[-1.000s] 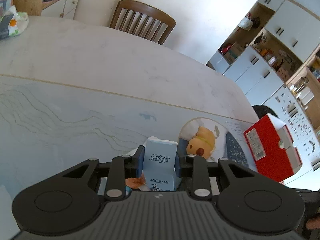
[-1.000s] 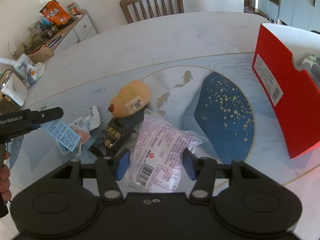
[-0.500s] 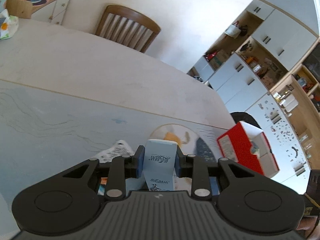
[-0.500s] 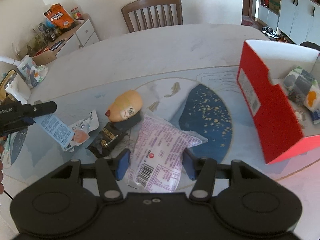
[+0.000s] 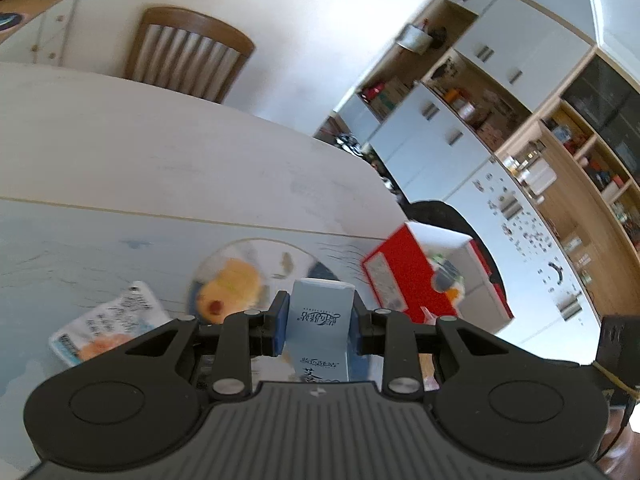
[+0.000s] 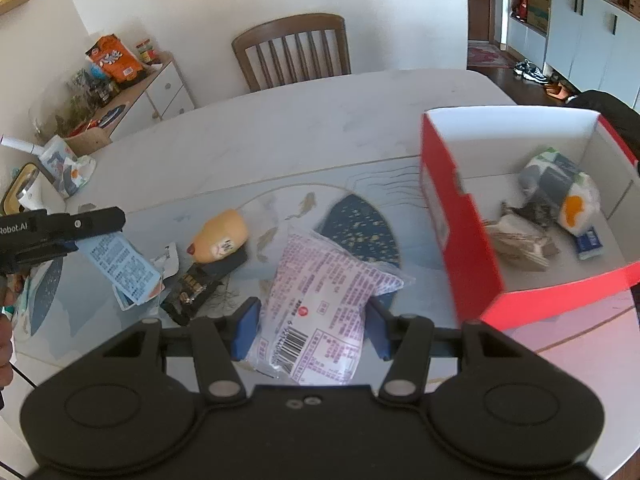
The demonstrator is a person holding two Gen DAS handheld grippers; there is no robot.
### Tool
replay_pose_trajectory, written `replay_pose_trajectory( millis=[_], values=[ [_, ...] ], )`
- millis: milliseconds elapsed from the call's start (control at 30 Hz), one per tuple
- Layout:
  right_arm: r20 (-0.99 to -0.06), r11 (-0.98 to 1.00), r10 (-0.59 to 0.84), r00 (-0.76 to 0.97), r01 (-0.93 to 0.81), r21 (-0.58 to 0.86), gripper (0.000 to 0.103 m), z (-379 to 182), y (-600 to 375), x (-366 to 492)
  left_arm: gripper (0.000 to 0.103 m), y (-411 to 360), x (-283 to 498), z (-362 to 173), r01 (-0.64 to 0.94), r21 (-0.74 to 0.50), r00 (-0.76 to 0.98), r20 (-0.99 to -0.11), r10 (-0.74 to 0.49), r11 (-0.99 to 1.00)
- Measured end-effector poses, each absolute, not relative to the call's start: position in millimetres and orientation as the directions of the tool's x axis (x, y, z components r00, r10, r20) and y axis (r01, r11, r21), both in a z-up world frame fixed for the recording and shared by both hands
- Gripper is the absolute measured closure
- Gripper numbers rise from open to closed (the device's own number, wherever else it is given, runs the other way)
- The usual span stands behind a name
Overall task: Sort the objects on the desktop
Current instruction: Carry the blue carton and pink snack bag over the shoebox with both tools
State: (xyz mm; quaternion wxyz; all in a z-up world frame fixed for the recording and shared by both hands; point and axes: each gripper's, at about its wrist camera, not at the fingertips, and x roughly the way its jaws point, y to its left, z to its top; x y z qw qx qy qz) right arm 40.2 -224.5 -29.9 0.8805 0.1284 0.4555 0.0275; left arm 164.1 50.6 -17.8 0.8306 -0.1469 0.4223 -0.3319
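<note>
Dining table (image 6: 304,120), pale top with blue patterned mat; wooden chair (image 6: 292,50) behind. Red box (image 6: 452,216), open, at mat's right edge; several packets inside. Left gripper (image 5: 319,322): jaws clamped on pale blue carton (image 5: 322,320), raised, left of red box. Right gripper (image 6: 311,328): jaws clamped on pink-printed packet (image 6: 324,304), raised, just left of red box. Yellow toy (image 6: 220,236) and black packet (image 6: 200,284) further left, on mat.
</note>
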Motion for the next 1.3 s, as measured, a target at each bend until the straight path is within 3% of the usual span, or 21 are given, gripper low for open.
replay_pose_trajectory(
  millis=[733,1300],
  values=[
    [-0.772,0.963,0.098,0.628,0.135,0.233,0.048,-16.7,-345.4,29.4,0.075,-123.7,154.4,24.5,0.617,-0.499,0.322,-0.545,-0.774,0.608],
    [-0.785,0.967,0.057,0.617,0.162,0.198,0.048,-24.6,-421.7,48.9,0.075,-231.3,164.0,10.0,0.635,-0.475,0.26,-0.61,-0.748,0.609]
  ],
)
